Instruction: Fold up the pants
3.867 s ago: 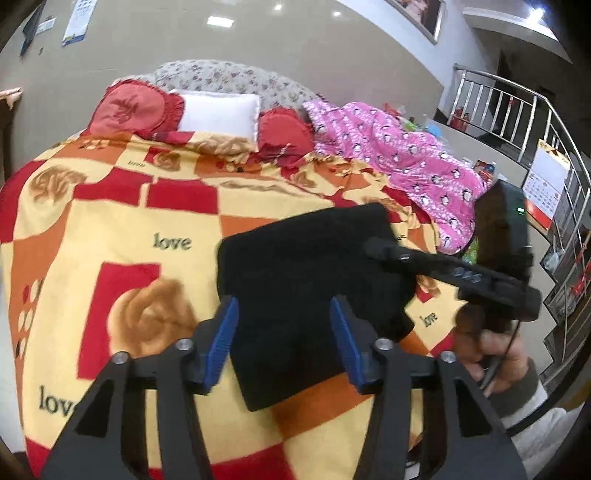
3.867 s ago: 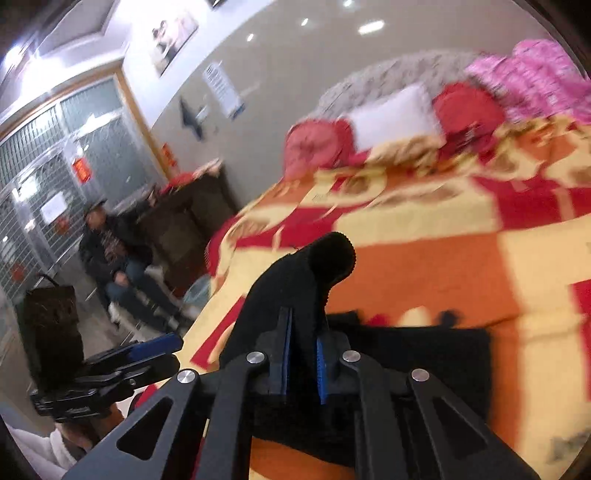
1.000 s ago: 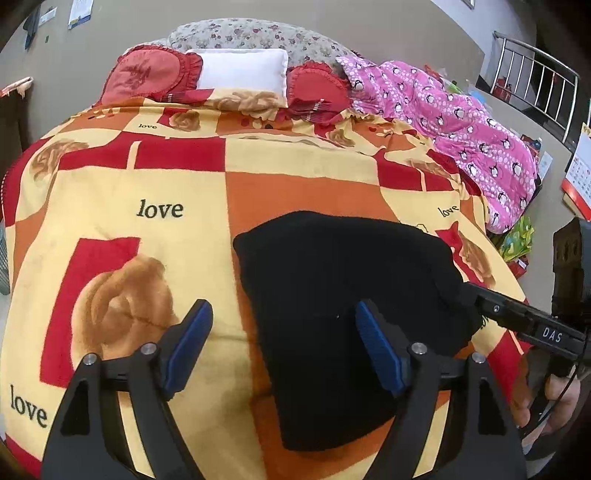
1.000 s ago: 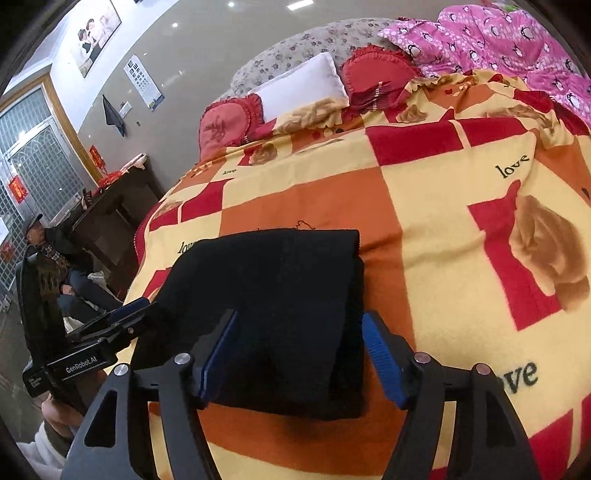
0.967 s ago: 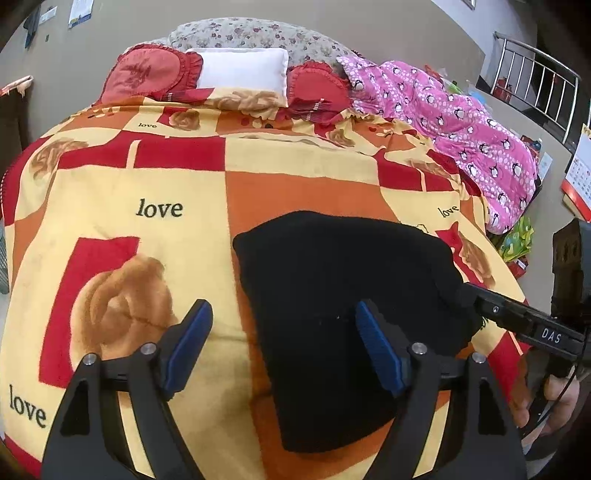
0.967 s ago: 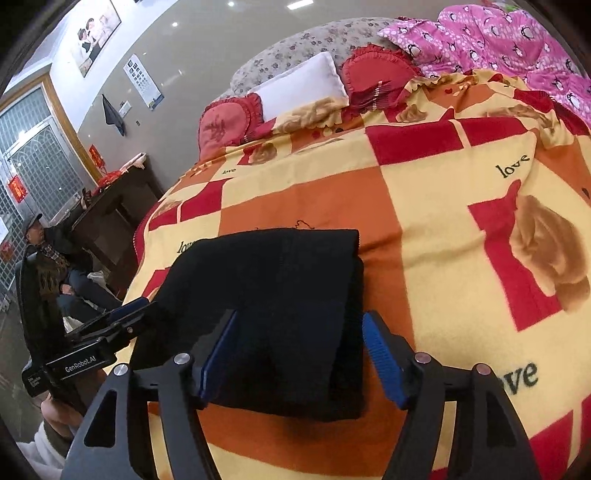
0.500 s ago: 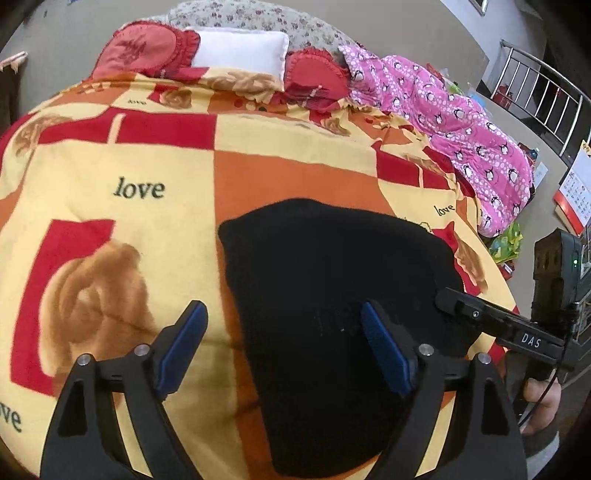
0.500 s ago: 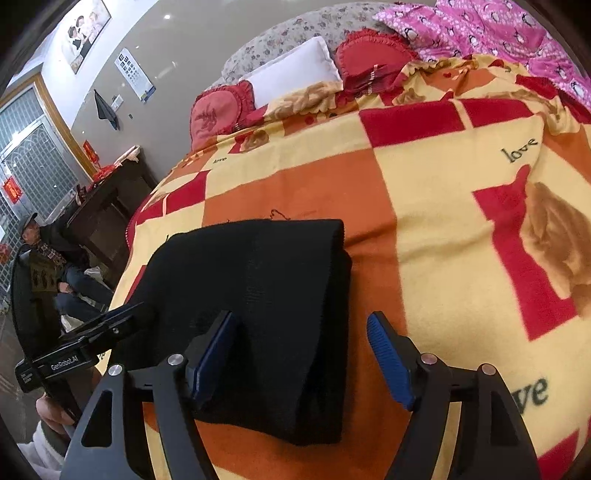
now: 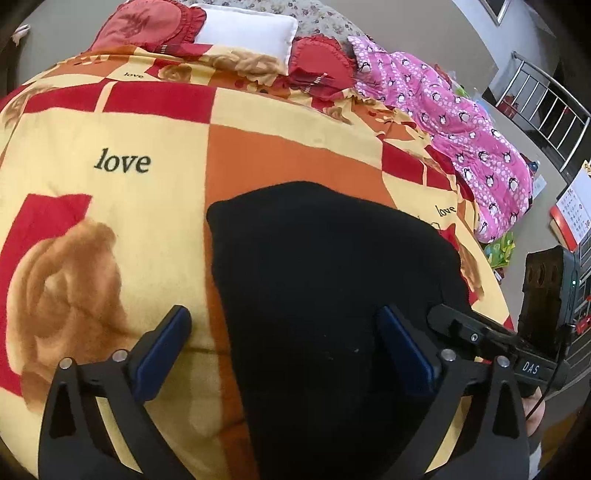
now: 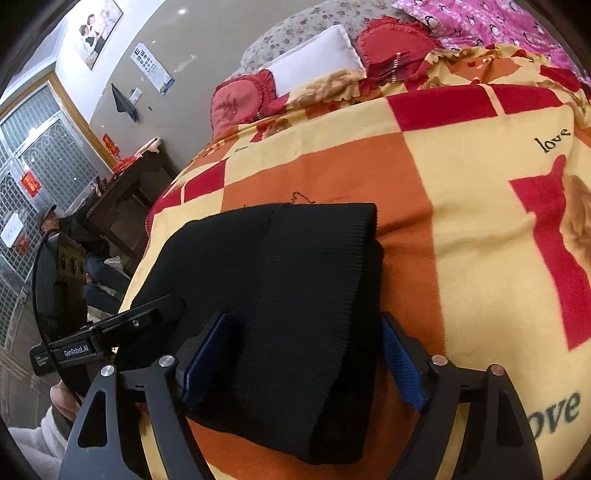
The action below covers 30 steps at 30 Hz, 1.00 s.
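Note:
The black pants [image 9: 325, 280] lie folded into a thick rectangular stack on the yellow, red and orange blanket [image 9: 122, 177]. My left gripper [image 9: 284, 343] is open and low over the stack's left edge, one finger over the blanket, the other over the pants. My right gripper [image 10: 303, 350] is open, its fingers straddling the near end of the pants [image 10: 288, 280], which show a ribbed folded layer on top. Each gripper shows in the other's view: the right [image 9: 476, 332] and the left [image 10: 110, 332].
Red heart cushions [image 9: 147, 26] and a white pillow [image 9: 247, 29] lie at the head of the bed. A pink penguin-print quilt [image 9: 461, 110] lies on the right side. A dark wooden table [image 10: 125, 192] and a seated person [image 10: 55, 225] are left of the bed.
The right gripper let go of the pants it held raised and they now lie folded flat. Both open grippers have lowered closer over the stack during the last second.

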Tool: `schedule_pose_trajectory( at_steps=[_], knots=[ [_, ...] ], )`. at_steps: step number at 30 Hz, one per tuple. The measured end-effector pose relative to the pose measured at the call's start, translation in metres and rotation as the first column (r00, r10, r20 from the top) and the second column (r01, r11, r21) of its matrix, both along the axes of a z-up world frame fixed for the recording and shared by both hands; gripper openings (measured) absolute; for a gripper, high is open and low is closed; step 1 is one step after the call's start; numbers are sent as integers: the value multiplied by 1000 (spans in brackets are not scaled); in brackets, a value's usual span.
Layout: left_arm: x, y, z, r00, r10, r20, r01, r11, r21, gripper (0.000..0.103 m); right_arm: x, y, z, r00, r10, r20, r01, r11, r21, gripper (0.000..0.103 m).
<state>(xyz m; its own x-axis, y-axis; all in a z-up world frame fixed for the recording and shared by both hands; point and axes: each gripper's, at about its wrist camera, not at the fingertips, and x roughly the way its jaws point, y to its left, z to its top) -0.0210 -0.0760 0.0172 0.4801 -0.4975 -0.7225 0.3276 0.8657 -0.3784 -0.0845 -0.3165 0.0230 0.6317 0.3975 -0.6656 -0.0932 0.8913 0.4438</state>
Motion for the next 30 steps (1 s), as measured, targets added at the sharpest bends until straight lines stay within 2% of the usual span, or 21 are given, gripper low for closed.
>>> schedule_pose_trajectory(
  at_steps=[6, 8, 9, 11, 12, 13, 16, 19, 24, 27, 30],
  knots=[
    [0, -2, -2, 1000, -3, -2, 3, 1000, 7, 103, 3, 2, -1, 1000, 0, 16, 0, 1000, -5, 84],
    [0, -3, -2, 1000, -7, 3, 7, 1000, 10, 103, 2, 3, -1, 1000, -7, 22, 7, 1000, -14, 81],
    [0, -5, -2, 1000, -16, 6, 16, 1000, 13, 103, 1, 4, 0, 1000, -9, 26, 10, 1000, -21, 77],
    [-2, -8, -1, 998, -54, 14, 54, 999, 2, 90, -2, 5, 2, 999, -18, 42, 20, 999, -29, 67],
    [-4, -10, 0, 997, -79, 17, 79, 997, -12, 77, -3, 5, 3, 998, -25, 50, 27, 999, -33, 57],
    [-6, -12, 2, 997, -78, 27, 78, 997, -3, 73, -5, 5, 6, 998, -35, 60, 38, 999, -36, 50],
    [-6, -11, 11, 996, -79, 36, 79, 997, 2, 61, -6, 7, 15, 996, -40, 79, 44, 998, -49, 42],
    [1, -8, 24, 995, -85, 49, 85, 996, -2, 54, -3, 12, 28, 993, -24, 113, 33, 996, -82, 41],
    [18, -8, 44, 992, -63, 106, 62, 998, 18, 54, 20, 19, 51, 986, -11, 165, 29, 994, -107, 40],
    [32, -8, 48, 992, -52, 119, 49, 998, 31, 54, 39, 20, 58, 985, -6, 175, 27, 993, -119, 40],
    [49, -9, 42, 994, -48, 99, 45, 999, 31, 54, 56, 19, 55, 986, -10, 165, 30, 992, -122, 40]
  ],
)
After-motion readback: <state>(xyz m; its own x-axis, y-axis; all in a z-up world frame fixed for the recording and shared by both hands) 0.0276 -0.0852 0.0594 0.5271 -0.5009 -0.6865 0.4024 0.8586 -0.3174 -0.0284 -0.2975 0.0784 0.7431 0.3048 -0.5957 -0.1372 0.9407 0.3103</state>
